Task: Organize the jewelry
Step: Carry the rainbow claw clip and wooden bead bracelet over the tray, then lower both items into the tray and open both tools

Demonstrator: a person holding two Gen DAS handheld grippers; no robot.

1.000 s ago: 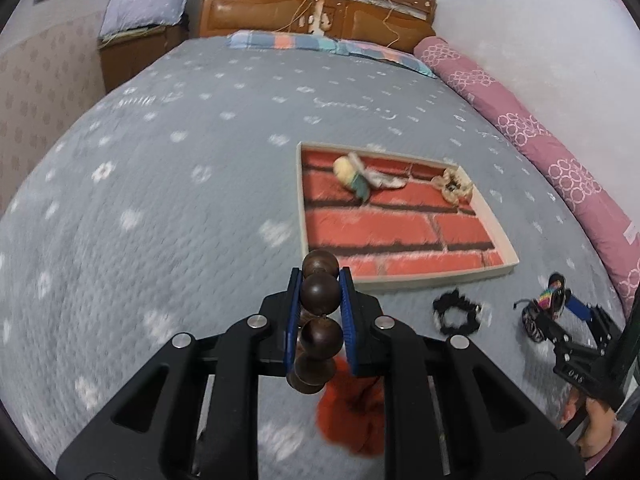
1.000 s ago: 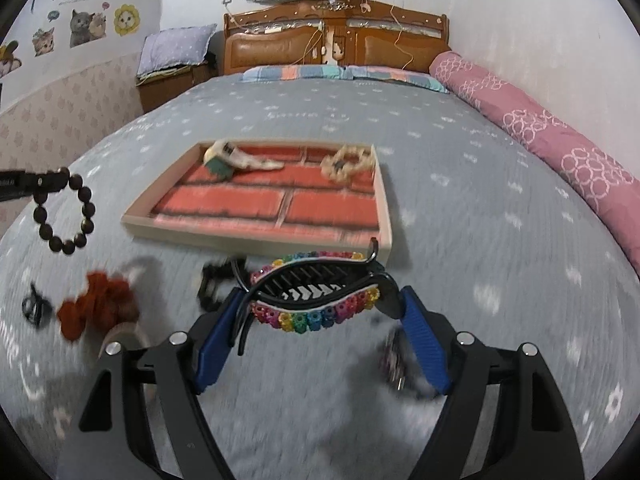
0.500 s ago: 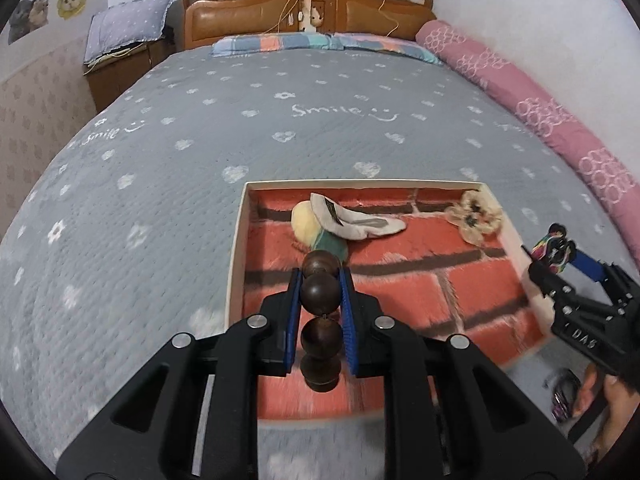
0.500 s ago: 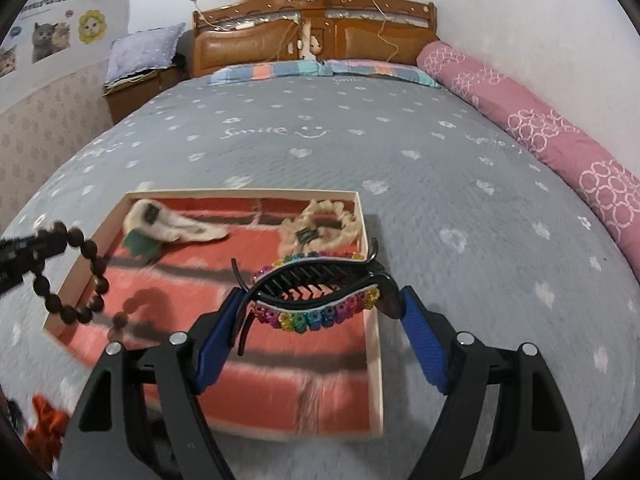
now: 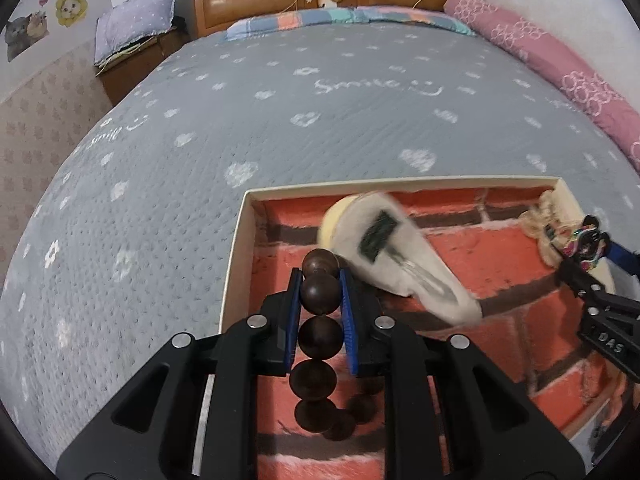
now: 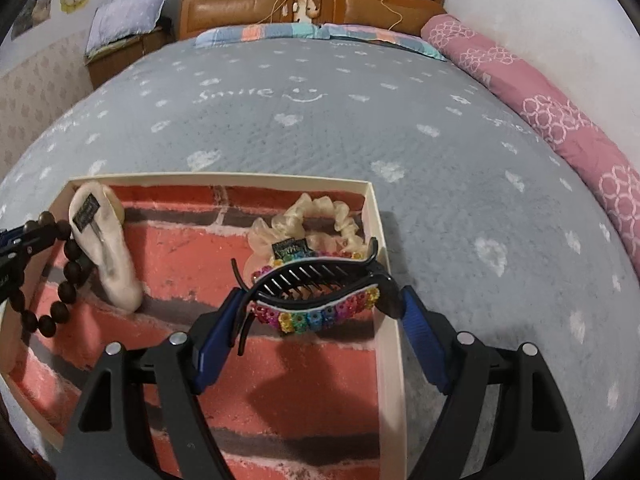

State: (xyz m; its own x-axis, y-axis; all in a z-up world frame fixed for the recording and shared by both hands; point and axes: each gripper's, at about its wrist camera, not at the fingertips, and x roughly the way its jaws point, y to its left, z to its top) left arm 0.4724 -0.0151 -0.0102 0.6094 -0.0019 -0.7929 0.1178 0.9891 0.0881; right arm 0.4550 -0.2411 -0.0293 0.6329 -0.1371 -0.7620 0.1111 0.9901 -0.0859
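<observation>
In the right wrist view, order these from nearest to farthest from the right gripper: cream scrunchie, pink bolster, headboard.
From the right gripper, which grips the rainbow hair claw:
1. Cream scrunchie, just beyond the fingertips, in the tray.
2. Pink bolster, along the bed's right edge.
3. Headboard, at the far end.

We are in a home bedroom: a grey quilted bedspread (image 6: 360,128), wooden headboard (image 6: 312,0), and cartoon wall stickers (image 5: 44,16).

Grey bedspread (image 5: 280,128) with white hearts and "Smile" lettering. Pink bolster (image 6: 552,112) along right edge. Wooden headboard (image 6: 312,4). Lilac pillow (image 5: 136,20) on nightstand. Cartoon stickers (image 5: 44,20) on wall.
</observation>
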